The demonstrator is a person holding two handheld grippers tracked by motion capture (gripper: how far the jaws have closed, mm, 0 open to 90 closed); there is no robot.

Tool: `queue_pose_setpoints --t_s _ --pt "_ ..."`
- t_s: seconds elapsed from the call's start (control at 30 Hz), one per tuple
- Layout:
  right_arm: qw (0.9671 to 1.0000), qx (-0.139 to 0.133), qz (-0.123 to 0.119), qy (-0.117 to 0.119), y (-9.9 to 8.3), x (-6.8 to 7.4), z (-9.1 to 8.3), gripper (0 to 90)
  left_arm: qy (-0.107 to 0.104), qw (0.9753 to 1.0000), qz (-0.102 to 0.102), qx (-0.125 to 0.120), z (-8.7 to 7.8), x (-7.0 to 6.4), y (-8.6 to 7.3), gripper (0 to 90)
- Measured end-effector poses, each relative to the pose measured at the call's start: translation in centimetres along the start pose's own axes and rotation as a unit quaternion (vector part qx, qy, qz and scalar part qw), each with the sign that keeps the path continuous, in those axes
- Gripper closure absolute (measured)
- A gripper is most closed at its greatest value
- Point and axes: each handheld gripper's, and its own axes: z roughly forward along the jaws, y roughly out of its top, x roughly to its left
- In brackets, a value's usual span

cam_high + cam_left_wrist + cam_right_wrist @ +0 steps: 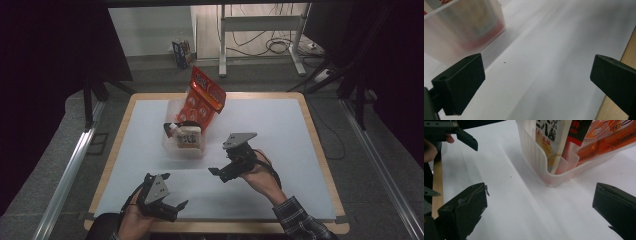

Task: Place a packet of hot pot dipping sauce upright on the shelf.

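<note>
Clear bin [184,146], packets stood inside, well in from table edge [112,150]; left gripper [172,204] and right gripper [218,172] held released, empty, on bare sheet before it

White packet [551,135] in the clear bin [534,155] is showing bold black East Asian characters, cut off at the top edge. Red-black packet [577,130] is showing small white characters, too small to read. Orange packet [202,97]: print is staying illegible.

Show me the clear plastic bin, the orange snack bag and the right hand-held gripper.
clear plastic bin [541,162], right gripper view, ribbed near wall
orange snack bag [204,96], high view, middle of its front
right hand-held gripper [220,174], high view, between its jaw tips
</note>
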Motion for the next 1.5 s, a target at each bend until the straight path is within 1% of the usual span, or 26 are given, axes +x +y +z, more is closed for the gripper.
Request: queue_pose_setpoints --t_s 0.2,0.47,0.77,0.8,1.07,1.27,1.3,1.5 --pt "1.0000 0.002 -0.002 -0.003 -0.4 0.0 -0.1 0.0 0.004 1.0000 -0.002 0.002 -0.1 0.2 0.0 0.0" --pt "1.0000 0.005 0.002 -0.004 -0.9 0.0 -0.2 0.0 0.004 1.0000 -0.005 0.003 -0.1 0.3 0.0 0.0" --pt "0.9998 0.001 0.019 -0.005 -1.5 -0.1 -0.7 0.0 0.004 1.0000 -0.007 0.003 -0.1 0.3 -0.1 0.0" --pt "0.9998 0.000 0.020 -0.005 -1.5 -0.2 -0.8 0.0 0.004 0.9999 -0.009 0.001 -0.1 0.2 -0.1 0.0" --pt "0.9997 0.004 0.021 -0.011 -2.1 -0.3 -1.1 0.0 0.004 0.9999 -0.009 0.003 -0.1 0.3 -0.1 0.0" --pt "0.9996 0.004 0.026 -0.014 -2.5 -0.4 -1.3 0.0 0.004 0.9999 -0.008 0.004 0.0 0.2 -0.1 0.0" --pt "0.9995 0.006 0.027 -0.014 -2.5 -0.4 -1.4 0.0 0.004 1.0000 -0.006 0.007 -0.1 0.3 -0.1 0.0" --pt "0.9993 0.008 0.030 -0.018 -2.9 -0.4 -1.7 0.0 0.005 0.9999 -0.009 0.004 -0.1 0.3 -0.1 0.0"
